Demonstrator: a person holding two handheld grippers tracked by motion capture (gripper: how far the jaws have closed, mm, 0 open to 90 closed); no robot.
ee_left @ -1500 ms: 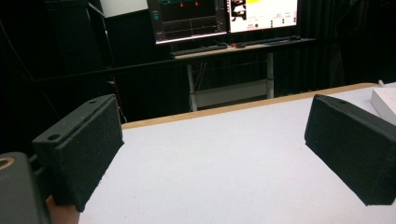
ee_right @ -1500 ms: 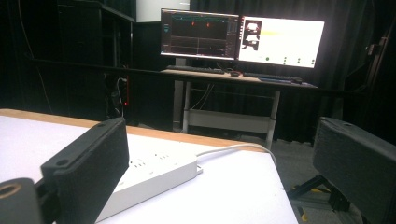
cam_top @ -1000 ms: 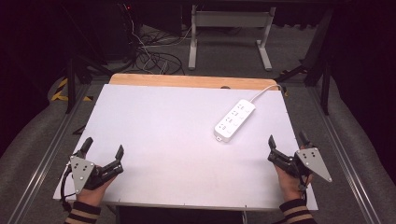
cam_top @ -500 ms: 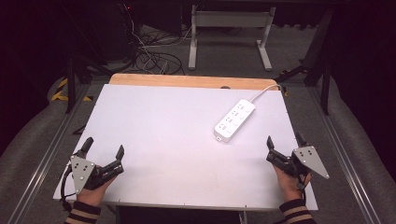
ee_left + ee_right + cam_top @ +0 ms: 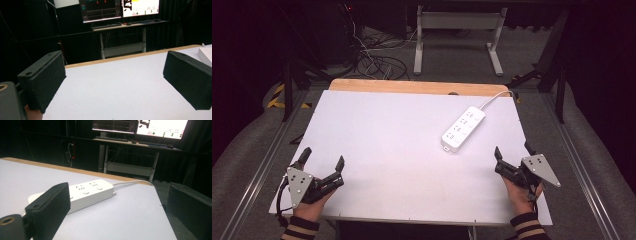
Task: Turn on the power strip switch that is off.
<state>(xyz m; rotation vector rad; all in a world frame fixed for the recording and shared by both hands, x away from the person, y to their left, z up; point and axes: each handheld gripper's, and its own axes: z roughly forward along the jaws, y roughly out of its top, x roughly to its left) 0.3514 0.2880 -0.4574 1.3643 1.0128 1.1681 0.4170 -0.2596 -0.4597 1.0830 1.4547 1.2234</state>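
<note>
— Item one, the left gripper [image 5: 322, 162]?

— Lower left of the high view, held over the near left corner of the worktop [image 5: 402, 150]. Jaws wide apart, nothing between them. In the left gripper view the two black pads stand at the left and right edges with bare white surface between. A grey three-cornered plate [image 5: 298, 184] sits on top; the left hand [image 5: 309, 207] grips from beneath, with a striped cuff [image 5: 299, 230] at the bottom edge.

— Item two, the right gripper [image 5: 512, 152]?

— Lower right of the high view, over the near right edge of the worktop. Jaws apart, empty. In the right gripper view the left pad rises at lower left, the right pad at the right edge. Grey plate on top here too; the right hand [image 5: 519, 192] is below it, with a striped cuff as well.

— Item three, on the worktop itself?

— One white power strip [image 5: 463, 128], lying flat and set at a slant, right of centre in the high view. Its white cord [image 5: 497, 96] runs off the far right corner. It lies well apart from both grippers, nearer the right one. In the right gripper view it shows just behind the left pad, sockets up.

— Surroundings?

— A wooden strip [image 5: 412, 86] along the worktop's far edge. Beyond it, upper centre, a white desk frame [image 5: 457, 35] on a dark floor, with tangled cables [image 5: 377, 62] at upper left. Lit monitors [image 5: 120, 8] stand along the top of the left gripper view.
</note>
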